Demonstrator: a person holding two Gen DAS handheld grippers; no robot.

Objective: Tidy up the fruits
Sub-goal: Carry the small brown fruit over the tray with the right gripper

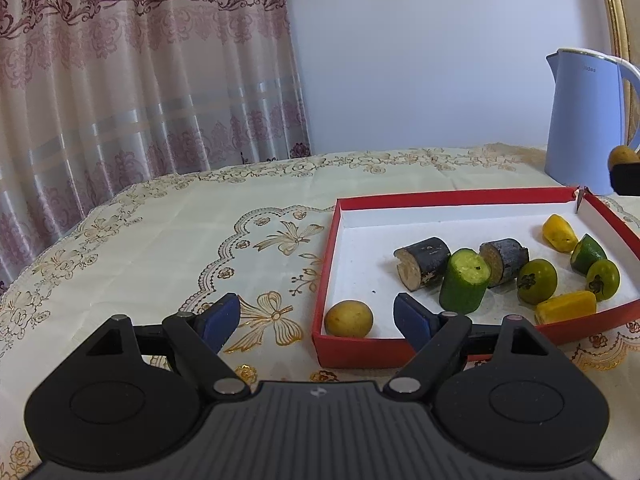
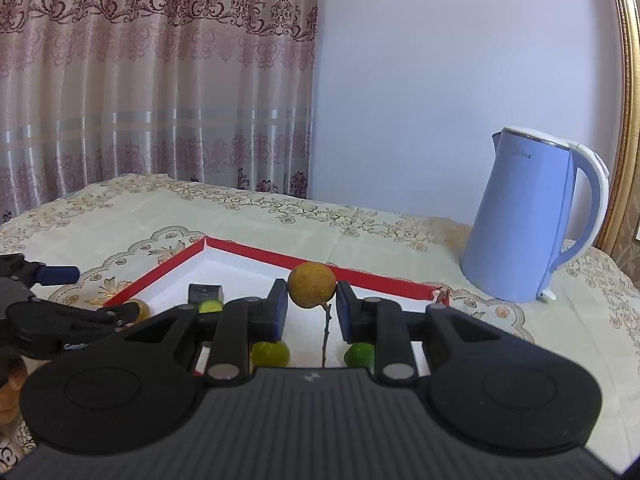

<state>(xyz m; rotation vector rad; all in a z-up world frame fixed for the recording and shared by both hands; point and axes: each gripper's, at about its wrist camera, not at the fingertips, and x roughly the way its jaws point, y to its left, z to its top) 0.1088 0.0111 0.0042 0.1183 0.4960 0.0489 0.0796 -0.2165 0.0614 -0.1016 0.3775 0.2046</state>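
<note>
A red box (image 1: 326, 264) with a white floor holds two dark sugarcane pieces (image 1: 424, 262), a cucumber piece (image 1: 464, 280), green fruits (image 1: 536, 280), yellow pieces (image 1: 560, 234) and a round yellow-brown fruit (image 1: 349, 318) in its near corner. My left gripper (image 1: 316, 318) is open and empty, low at that corner, straddling the box wall. My right gripper (image 2: 312, 308) is shut on a round yellow-brown fruit (image 2: 312, 285) with a thin stem, held above the box (image 2: 372, 276). It also shows at the left wrist view's right edge (image 1: 624, 156).
A light blue electric kettle (image 2: 524, 220) stands on the table behind the box to the right. A patterned cream tablecloth (image 1: 180, 240) covers the table. A curtain (image 1: 140, 80) hangs behind, and a gold frame (image 2: 628, 80) is at the right.
</note>
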